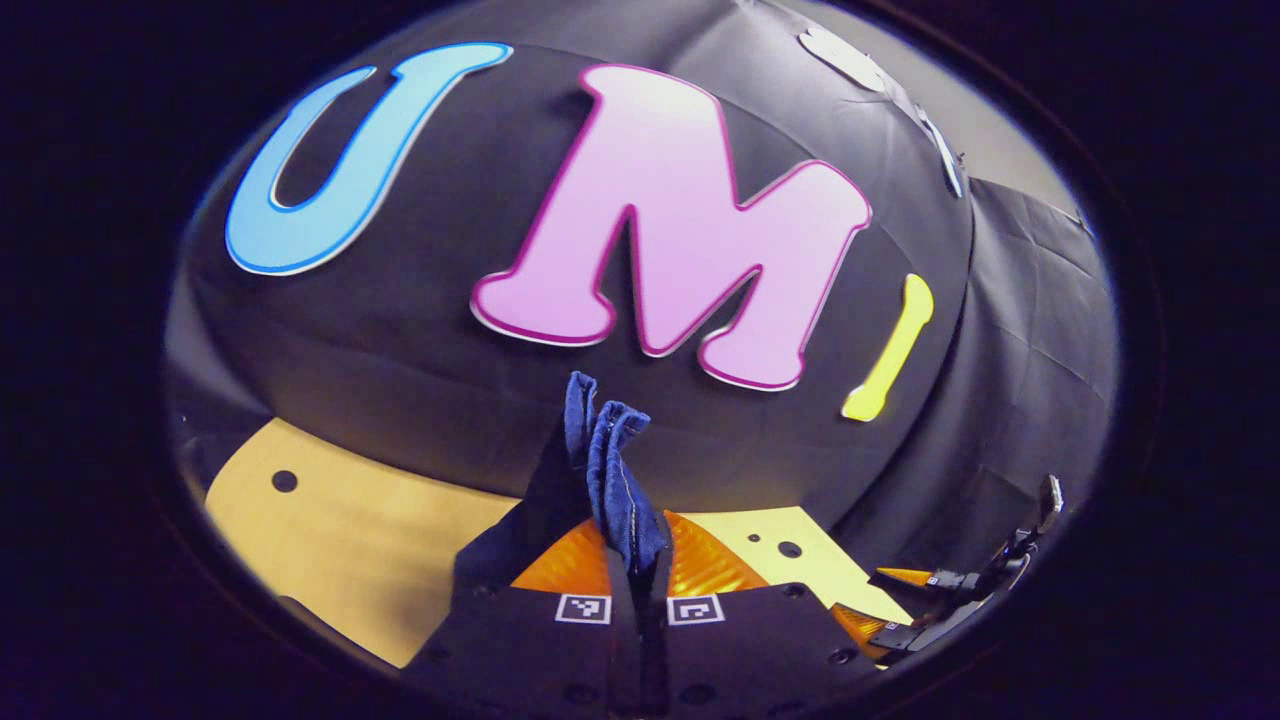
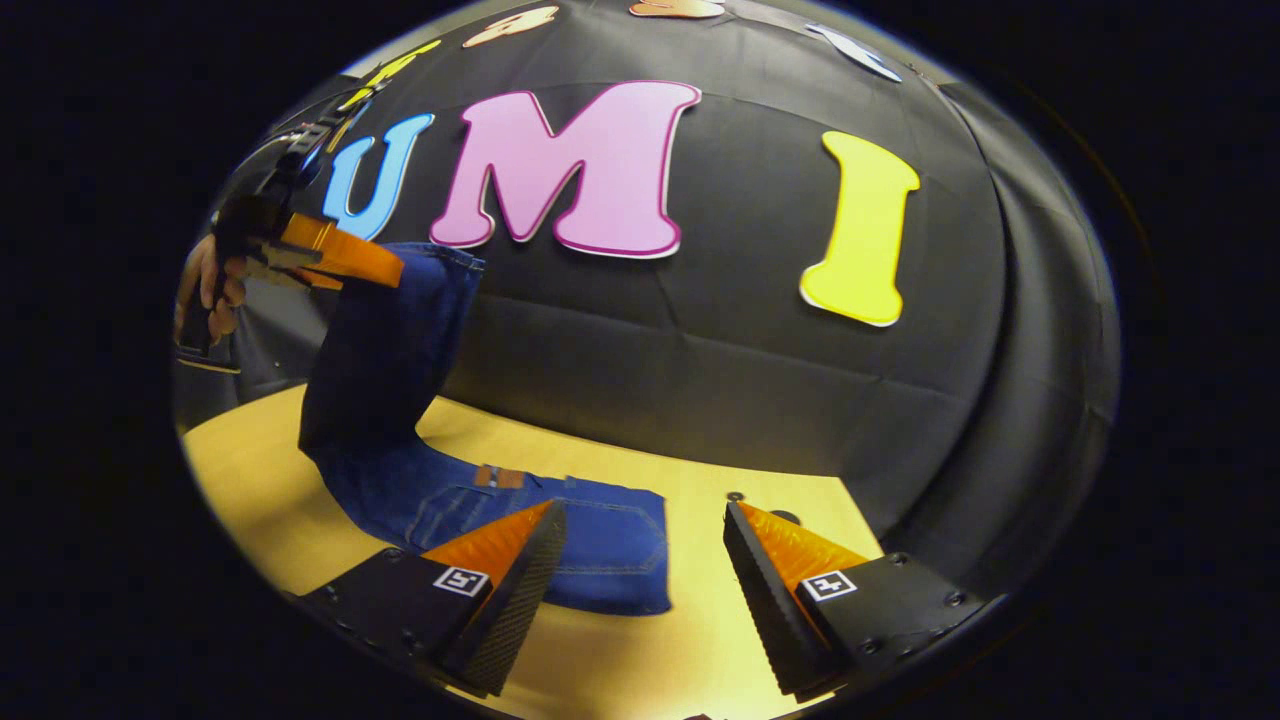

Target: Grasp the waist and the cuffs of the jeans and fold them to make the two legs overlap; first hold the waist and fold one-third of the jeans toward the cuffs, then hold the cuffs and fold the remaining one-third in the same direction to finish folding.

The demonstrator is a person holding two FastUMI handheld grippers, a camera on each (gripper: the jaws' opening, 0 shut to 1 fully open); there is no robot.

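Note:
Blue jeans (image 2: 590,545) lie on the wooden table (image 2: 690,640), the waist end with its back pocket flat on the board. The leg end (image 2: 385,340) hangs lifted at the upper left, where my left gripper (image 2: 345,258), held by a hand (image 2: 205,290), pinches it. In the left gripper view, that gripper (image 1: 637,548) is shut on a bunched fold of denim (image 1: 605,450) that sticks up between its fingers. My right gripper (image 2: 645,535) is open just above the table, its left finger over the waist end and its right finger over bare wood, touching nothing.
The black cloth wall (image 2: 720,360) stands close behind the table's far edge. Small round holes (image 2: 735,496) dot the tabletop. Far off at the lower right of the left gripper view, the right gripper (image 1: 890,605) is low over the table (image 1: 330,540).

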